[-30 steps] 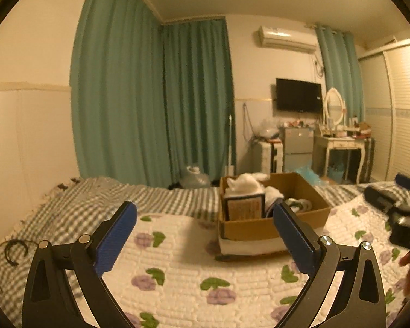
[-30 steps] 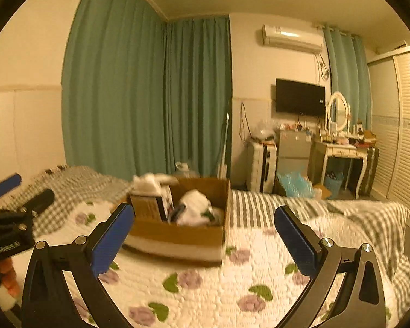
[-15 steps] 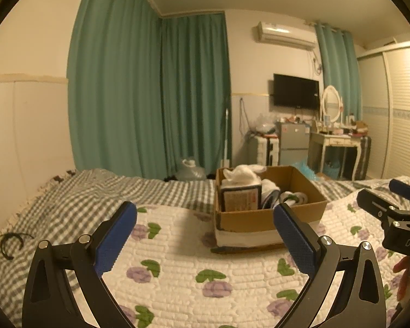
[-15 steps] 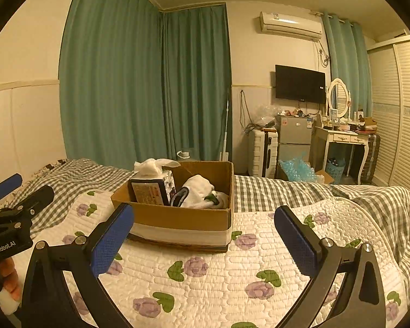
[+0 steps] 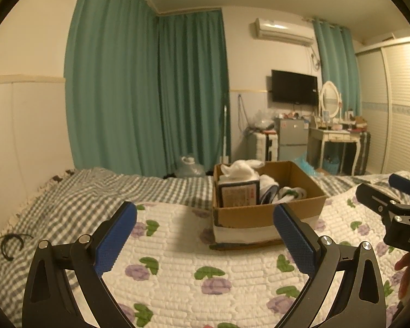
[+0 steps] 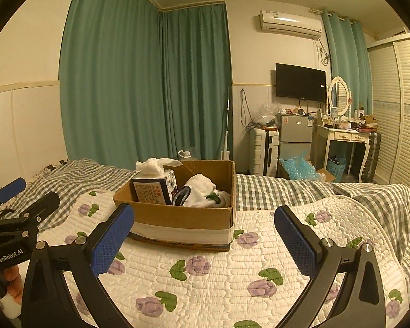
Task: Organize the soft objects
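Hovering over the floral quilt (image 6: 205, 287), the left gripper (image 5: 205, 235) and right gripper (image 6: 205, 235) are both gaping wide and carrying nothing. White cloths (image 6: 202, 188) are sitting in the cardboard box (image 6: 183, 218) ahead; a careless reach risks snagging its rim and tipping it.

A lived-in bedroom in a home. Under and ahead of the jaws lies a bed (image 6: 205, 278) with a white quilt printed with purple flowers over a grey checked blanket (image 5: 76, 199). Beyond the jaws, floor-length green curtains (image 6: 139, 82) cover the far corner. Up and to the right of the jaws hang an air conditioner (image 6: 291, 23) and a wall television (image 6: 300, 82). Below these stand a small fridge (image 6: 295, 136), a suitcase (image 6: 263, 151) and a white dressing table (image 6: 344, 139) with an oval mirror (image 6: 339, 96), beside slatted wardrobe doors (image 6: 399, 114).
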Available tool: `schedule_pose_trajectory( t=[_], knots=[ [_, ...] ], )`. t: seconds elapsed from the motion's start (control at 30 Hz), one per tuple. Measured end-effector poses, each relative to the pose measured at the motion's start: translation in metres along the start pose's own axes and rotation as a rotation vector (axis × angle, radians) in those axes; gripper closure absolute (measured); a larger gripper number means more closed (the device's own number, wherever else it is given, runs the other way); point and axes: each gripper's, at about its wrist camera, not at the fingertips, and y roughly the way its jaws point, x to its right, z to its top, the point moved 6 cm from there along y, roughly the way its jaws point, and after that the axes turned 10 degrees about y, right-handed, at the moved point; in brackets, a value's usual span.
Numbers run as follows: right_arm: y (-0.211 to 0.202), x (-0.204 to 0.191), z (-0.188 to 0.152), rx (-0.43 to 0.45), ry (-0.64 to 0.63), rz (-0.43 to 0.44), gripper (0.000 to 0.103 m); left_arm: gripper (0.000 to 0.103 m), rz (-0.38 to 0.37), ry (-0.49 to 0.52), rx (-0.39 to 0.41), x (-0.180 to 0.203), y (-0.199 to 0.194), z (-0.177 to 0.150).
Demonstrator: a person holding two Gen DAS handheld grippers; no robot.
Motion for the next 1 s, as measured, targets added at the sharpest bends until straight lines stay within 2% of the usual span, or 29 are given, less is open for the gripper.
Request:
schedule_pose_trajectory(
  t=[1.0],
  knots=[
    [0.0022,0.0013,-0.0043,-0.016,0.010,-0.009,0.000,0.001,0.000,-0.006,-0.022,0.0032,0.0006,-0.0045]
  ],
)
